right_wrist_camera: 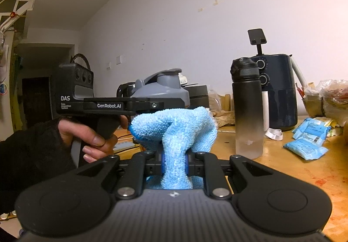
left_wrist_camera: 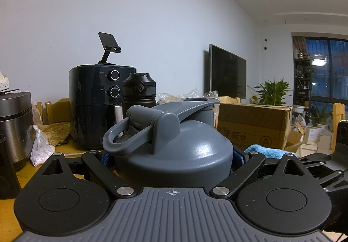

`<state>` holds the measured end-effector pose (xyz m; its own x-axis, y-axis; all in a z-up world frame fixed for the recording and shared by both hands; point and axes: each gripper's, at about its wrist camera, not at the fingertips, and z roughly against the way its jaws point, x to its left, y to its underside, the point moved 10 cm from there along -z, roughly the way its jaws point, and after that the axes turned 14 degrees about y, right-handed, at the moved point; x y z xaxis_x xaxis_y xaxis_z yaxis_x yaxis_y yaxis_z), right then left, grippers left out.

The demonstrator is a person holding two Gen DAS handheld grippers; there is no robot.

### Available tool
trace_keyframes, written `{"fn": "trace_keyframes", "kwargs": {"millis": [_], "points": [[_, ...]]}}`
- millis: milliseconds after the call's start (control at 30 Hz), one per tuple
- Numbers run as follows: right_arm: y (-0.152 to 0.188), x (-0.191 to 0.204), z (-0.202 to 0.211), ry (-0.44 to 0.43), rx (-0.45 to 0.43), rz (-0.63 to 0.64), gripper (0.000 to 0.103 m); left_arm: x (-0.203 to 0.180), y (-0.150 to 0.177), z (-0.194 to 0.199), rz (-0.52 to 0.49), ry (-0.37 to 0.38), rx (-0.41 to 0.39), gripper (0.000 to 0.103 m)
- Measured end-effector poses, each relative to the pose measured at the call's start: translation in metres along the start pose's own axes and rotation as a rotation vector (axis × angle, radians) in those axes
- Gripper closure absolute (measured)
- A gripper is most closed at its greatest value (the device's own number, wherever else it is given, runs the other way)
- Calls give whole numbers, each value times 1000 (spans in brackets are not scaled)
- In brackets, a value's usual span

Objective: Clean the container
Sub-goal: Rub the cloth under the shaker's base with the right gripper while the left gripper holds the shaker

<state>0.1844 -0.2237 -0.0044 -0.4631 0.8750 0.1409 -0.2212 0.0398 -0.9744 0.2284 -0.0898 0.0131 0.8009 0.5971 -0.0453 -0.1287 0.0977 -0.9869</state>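
Note:
In the left wrist view a grey container (left_wrist_camera: 174, 150) with a flip-top lid and carry loop fills the middle. My left gripper (left_wrist_camera: 173, 158) is shut on it, a blue pad pressed to each side. The right wrist view shows the same container (right_wrist_camera: 162, 89) from the side, behind the left gripper's body, which a person's hand (right_wrist_camera: 93, 135) holds. My right gripper (right_wrist_camera: 174, 165) is shut on a fluffy light blue cloth (right_wrist_camera: 176, 126), bunched up above its fingers just right of the container. The cloth (left_wrist_camera: 263, 149) also peeks in at the right of the left wrist view.
A dark air fryer (left_wrist_camera: 97, 107) with a phone stand on top sits behind, with a tall black-to-clear bottle (right_wrist_camera: 248, 107) in front of it. A cardboard box (left_wrist_camera: 254, 124), a steel cooker (left_wrist_camera: 13, 126) and blue packets (right_wrist_camera: 306, 142) lie on the wooden table (right_wrist_camera: 293, 176).

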Motion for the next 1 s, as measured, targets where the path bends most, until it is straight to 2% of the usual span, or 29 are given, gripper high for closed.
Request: {"fn": "trace_keyframes", "kwargs": {"millis": [367,700,833,1000], "points": [[6,-10,22,8,1,-3,92,0,0,1,2,-2,-2,7],[10,-13,25,16,9,-15,89,-1,0,1,-4,-13,0,7],[12,-14,24,18,14,-21,89,0,0,1,7,-38,4,0],[15,-15,24,19,23,-24,89,0,-2,1,1,-78,11,0]]}}
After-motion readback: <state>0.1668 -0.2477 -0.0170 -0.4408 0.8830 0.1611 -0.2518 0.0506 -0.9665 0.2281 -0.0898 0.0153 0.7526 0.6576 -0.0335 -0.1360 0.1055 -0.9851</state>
